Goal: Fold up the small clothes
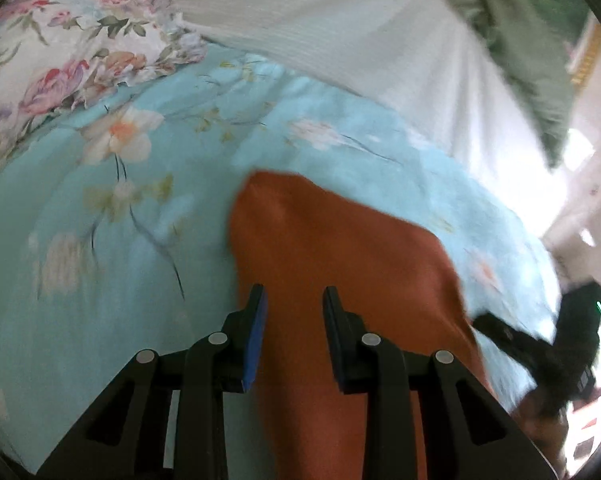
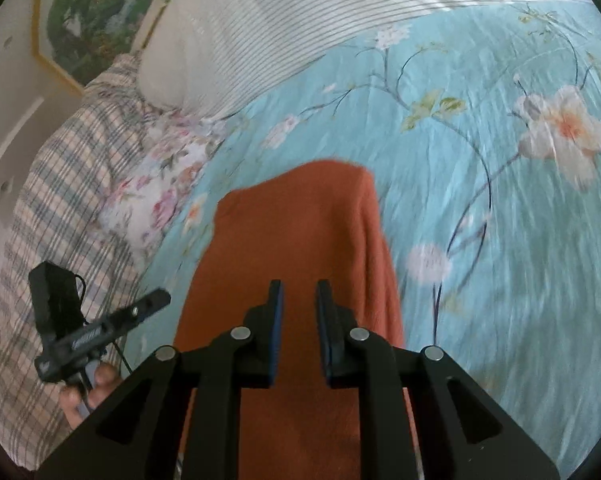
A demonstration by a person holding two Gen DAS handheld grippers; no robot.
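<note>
An orange cloth (image 1: 340,232) hangs over the light blue flowered bedsheet (image 1: 140,240). In the left wrist view it fills the narrow gap between the jaws of my left gripper (image 1: 294,292), which is shut on its near edge by the left side. My right gripper (image 1: 488,322) shows at the cloth's right edge. In the right wrist view the orange cloth (image 2: 300,220) runs forward from my right gripper (image 2: 298,284), shut on it, with its right side drooping. My left gripper (image 2: 156,302) is at the cloth's left edge, a hand (image 2: 92,392) beneath it.
A white striped pillow (image 2: 260,32) lies at the head of the bedsheet (image 2: 480,240). Next to it are a floral pillow (image 2: 160,184) and a plaid cover (image 2: 60,200). A framed picture (image 2: 92,12) hangs on the wall. The bed's right edge (image 1: 548,248) drops off.
</note>
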